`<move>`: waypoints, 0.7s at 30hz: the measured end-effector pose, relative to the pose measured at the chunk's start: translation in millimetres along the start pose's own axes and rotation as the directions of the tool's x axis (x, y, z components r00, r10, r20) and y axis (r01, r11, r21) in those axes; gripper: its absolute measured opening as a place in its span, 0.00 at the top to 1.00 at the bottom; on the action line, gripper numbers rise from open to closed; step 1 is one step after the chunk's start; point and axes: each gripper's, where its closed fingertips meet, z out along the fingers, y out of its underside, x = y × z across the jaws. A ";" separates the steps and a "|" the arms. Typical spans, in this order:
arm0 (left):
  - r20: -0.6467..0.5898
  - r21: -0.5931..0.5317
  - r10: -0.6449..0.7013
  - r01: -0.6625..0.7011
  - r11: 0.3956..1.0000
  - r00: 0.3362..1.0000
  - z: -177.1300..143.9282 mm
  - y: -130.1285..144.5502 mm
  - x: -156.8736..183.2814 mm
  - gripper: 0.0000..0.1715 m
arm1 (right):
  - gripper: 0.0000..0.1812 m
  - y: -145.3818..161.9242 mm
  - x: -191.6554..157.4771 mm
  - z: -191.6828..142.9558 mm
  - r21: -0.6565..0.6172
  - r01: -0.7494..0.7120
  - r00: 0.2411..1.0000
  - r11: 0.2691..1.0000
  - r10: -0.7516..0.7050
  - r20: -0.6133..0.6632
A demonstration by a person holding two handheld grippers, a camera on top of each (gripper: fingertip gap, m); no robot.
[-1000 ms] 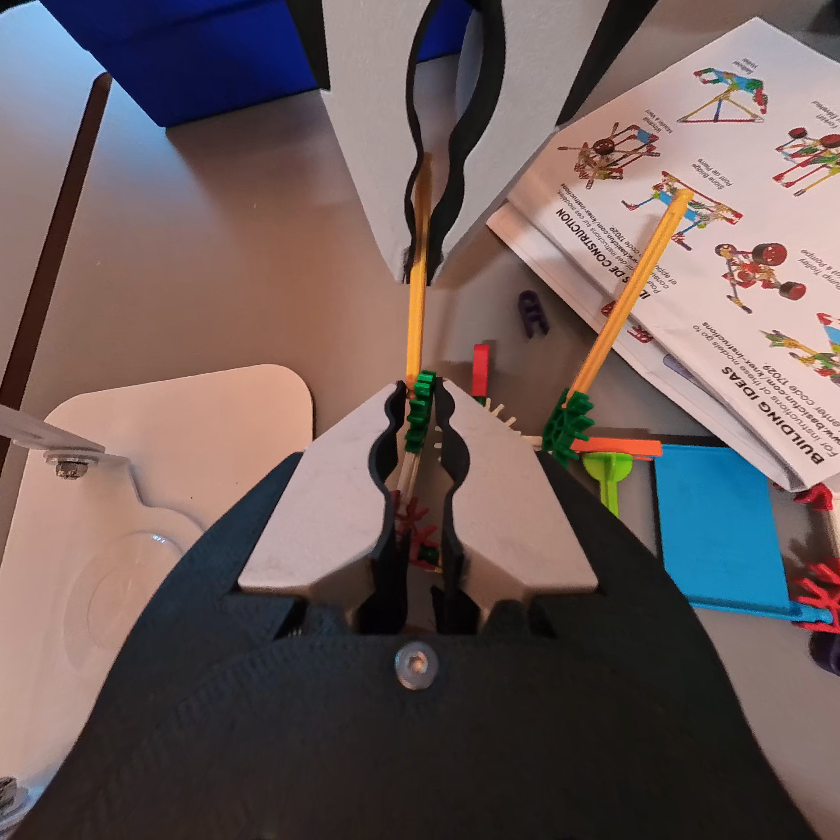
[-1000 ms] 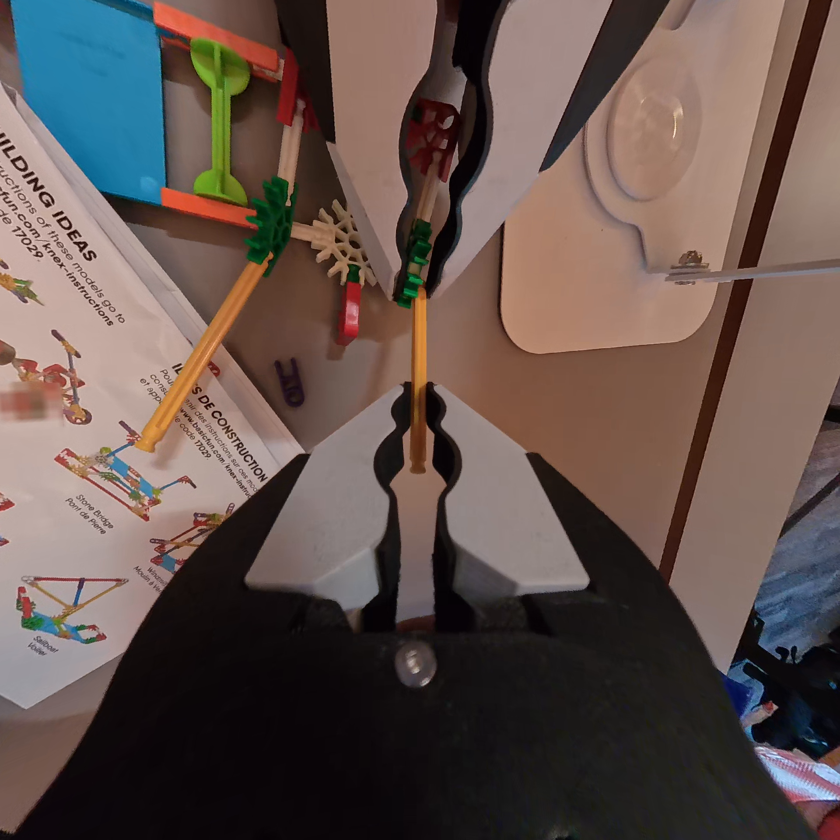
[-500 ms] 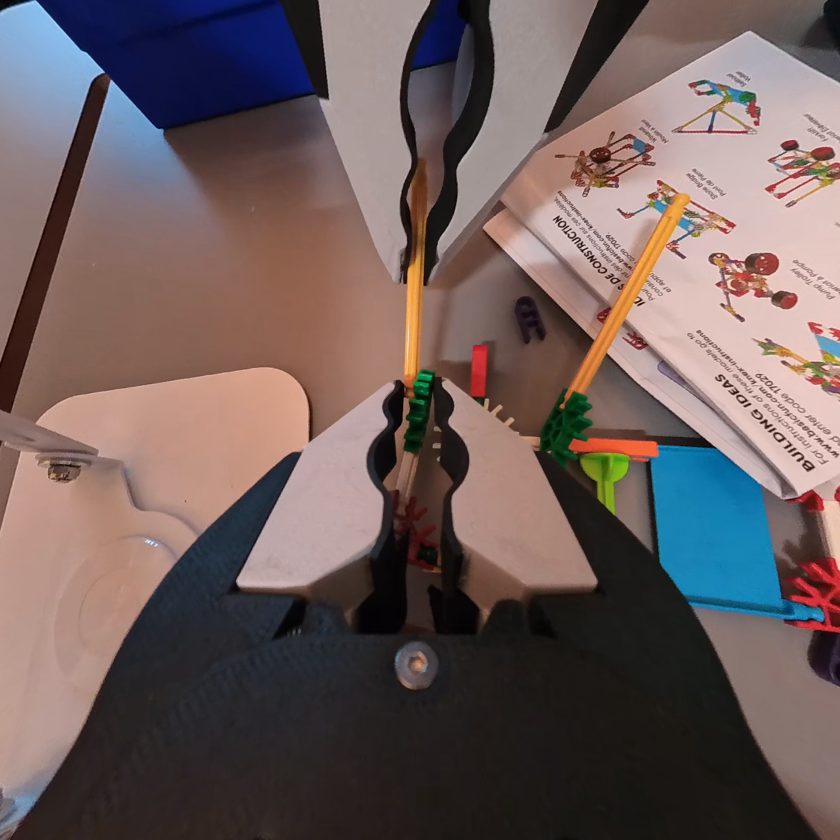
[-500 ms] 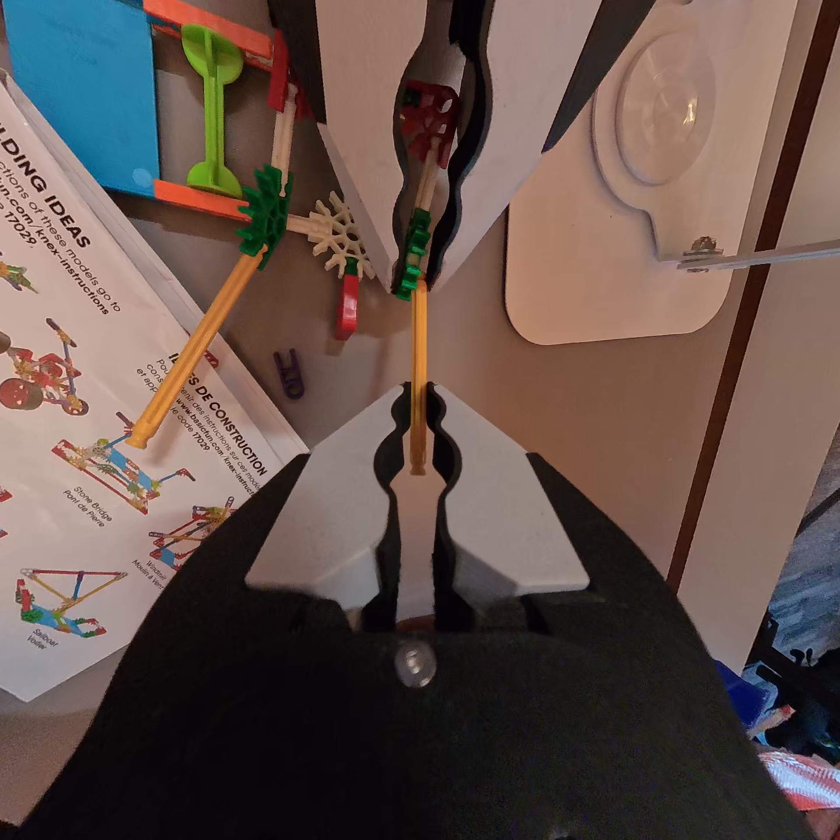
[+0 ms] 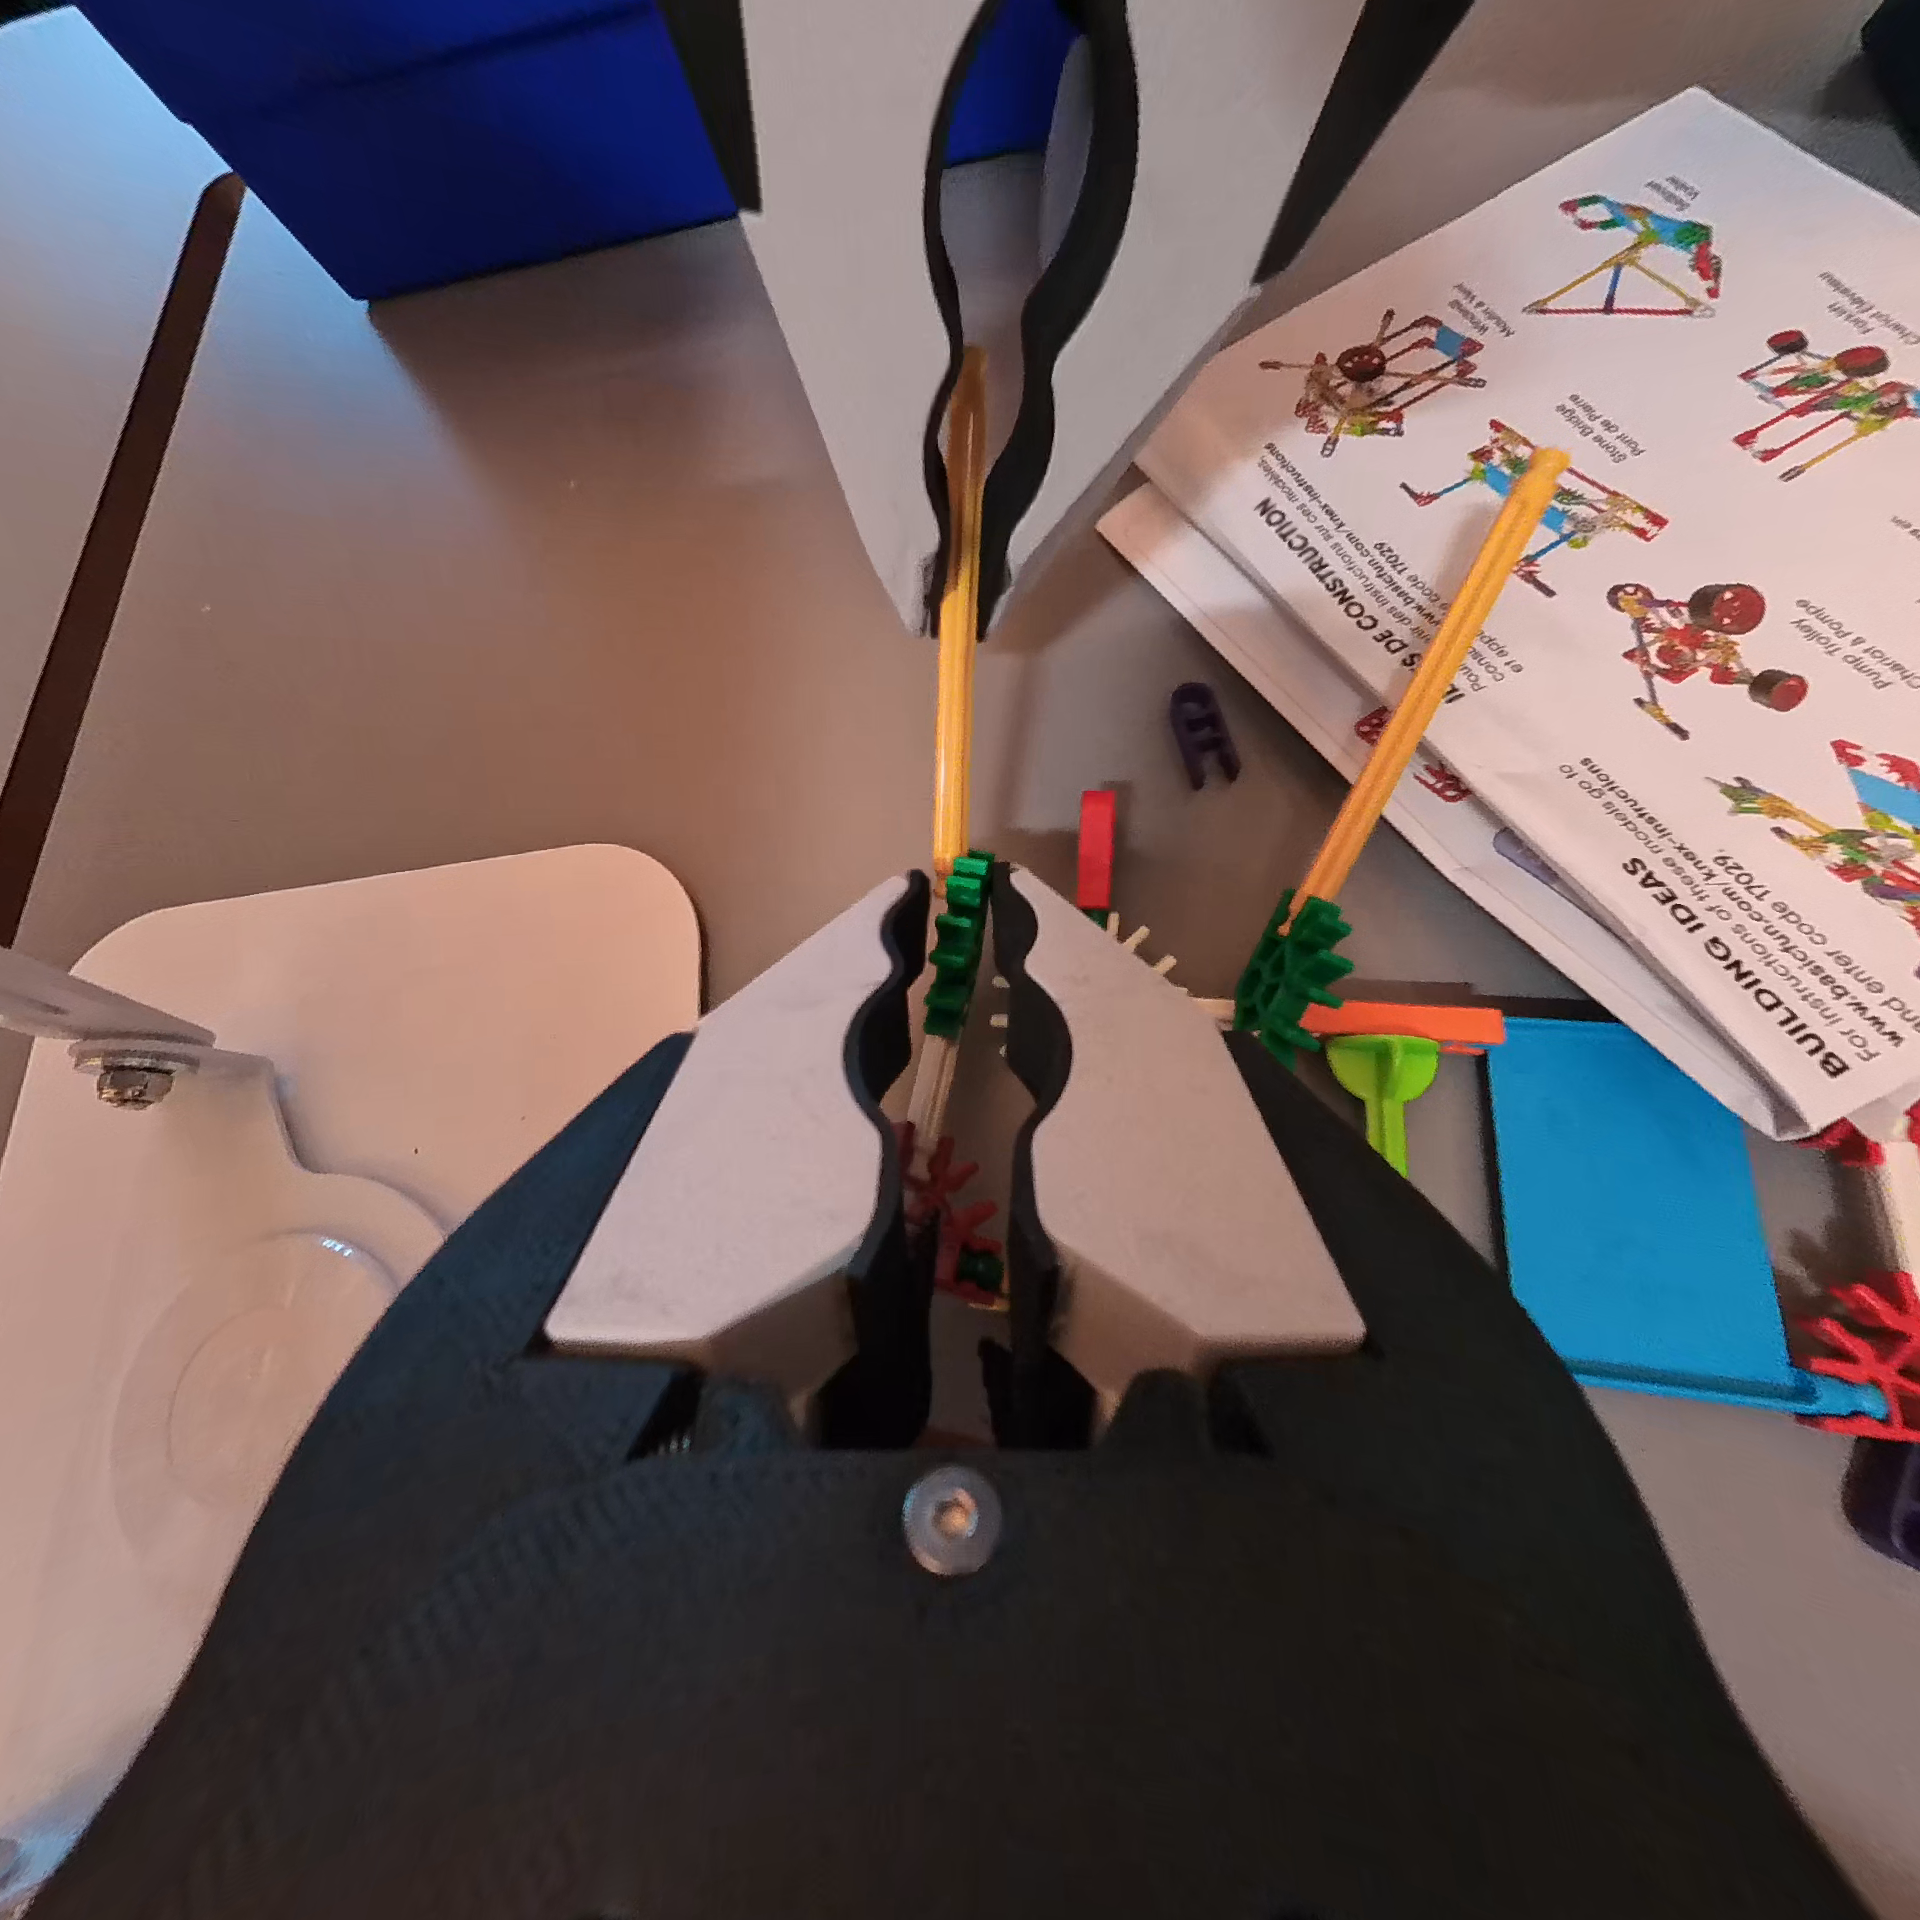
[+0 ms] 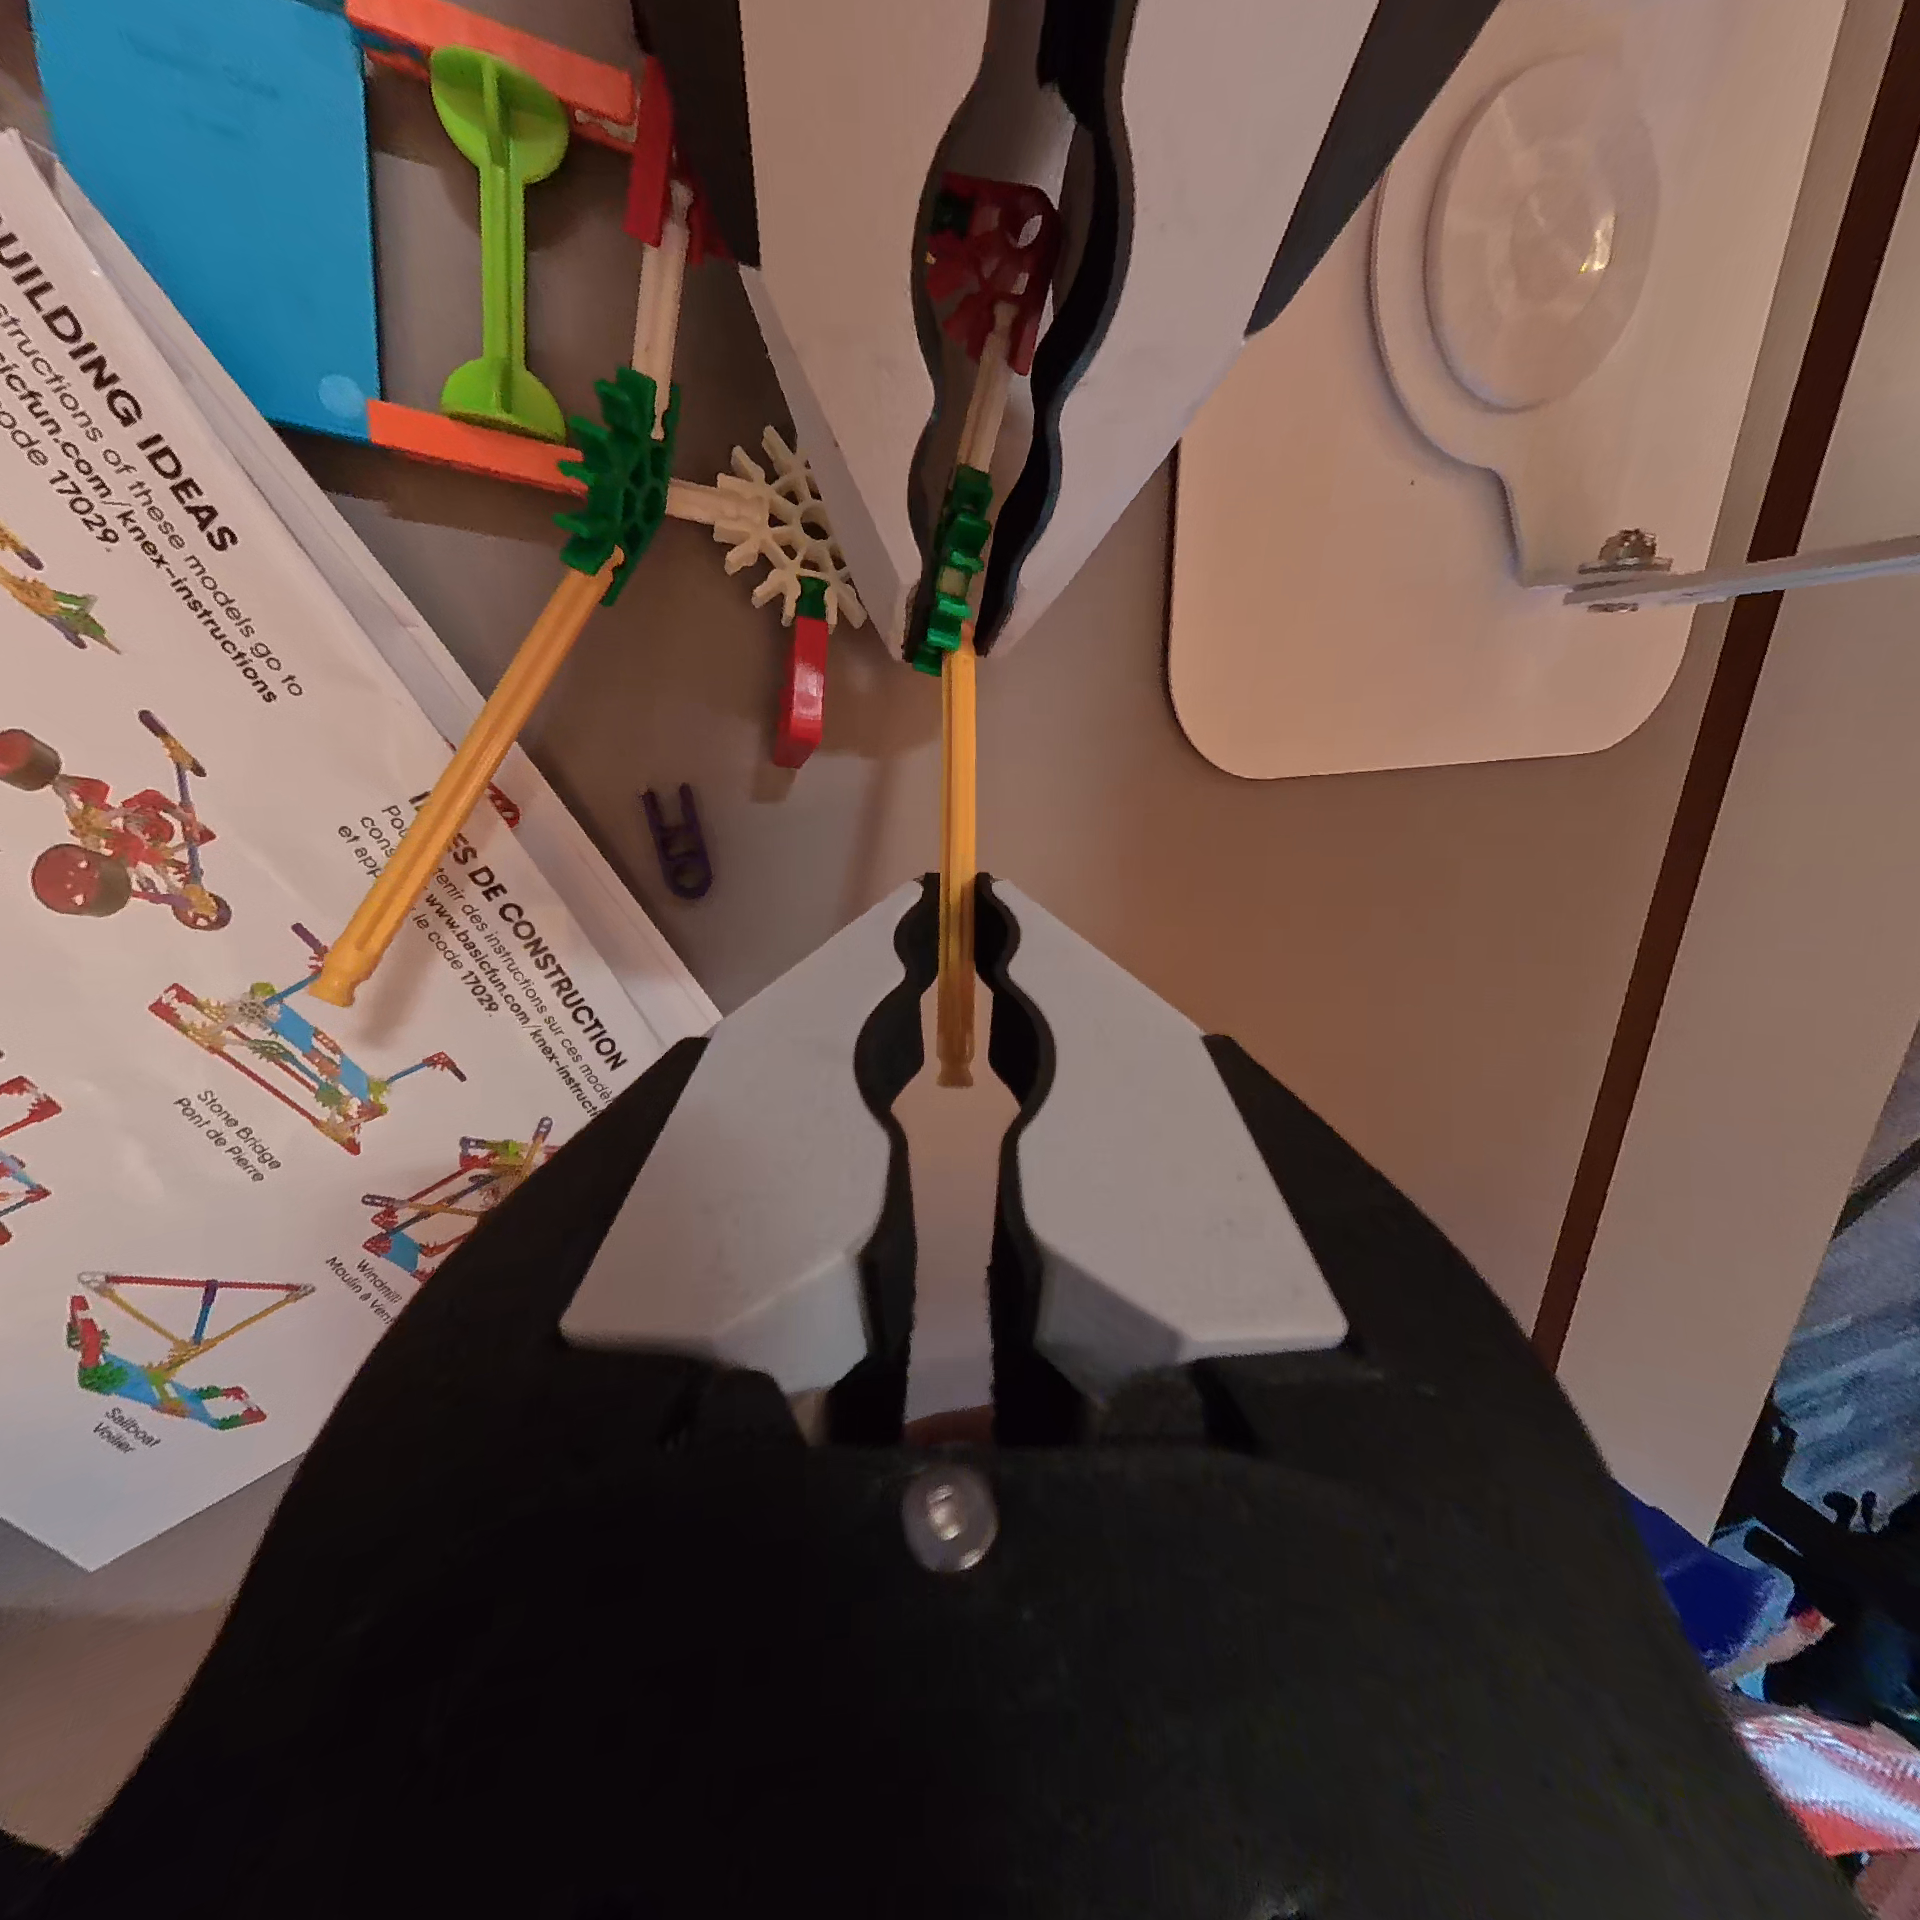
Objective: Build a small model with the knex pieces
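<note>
Between both closed grippers, the yellow rod [image 5: 954, 717] stays gripped, unmoved.

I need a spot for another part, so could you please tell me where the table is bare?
Bare table lies between the blue box, the white plate and the held yellow rod. It is crowded around the instruction sheet and blue panel.

Plain grey bench [image 5: 540, 540] with a dark brown strip [image 6: 1704, 831] running along it near the edge, lit warm and kinda dim. A big blue box [image 5: 468, 135] sits at the back. Past the bench edge there's some colourful clutter [image 6: 1849, 1455] down low, too blurry to make out.
</note>
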 end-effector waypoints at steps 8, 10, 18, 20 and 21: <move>-0.008 0.016 0.018 -0.018 1.000 1.000 -1.5 -3.5 1.8 0.96 | 0.98 -4.0 -3.3 -3.7 0.045 -0.020 0.999 0.999 0.019 0.028; -0.015 0.019 0.021 -0.021 1.000 1.000 -1.8 -3.7 2.9 0.96 | 0.98 -5.7 -5.4 -4.2 0.059 -0.032 0.999 0.998 0.029 0.041; -0.018 0.034 0.026 -0.025 0.999 0.999 -2.4 -6.8 3.6 0.97 | 0.95 -14.7 -7.8 3.0 0.095 -0.033 0.998 0.995 0.028 0.055; -0.017 0.047 0.027 -0.026 0.999 0.999 -2.8 -10.0 4.1 0.97 | 0.95 -19.0 -7.5 8.1 0.095 -0.021 0.999 0.995 0.017 0.043; -0.025 0.040 0.037 -0.036 0.999 0.999 -3.0 -9.1 5.4 0.97 | 0.94 -20.8 -7.5 10.5 0.093 -0.017 0.999 0.996 0.014 0.040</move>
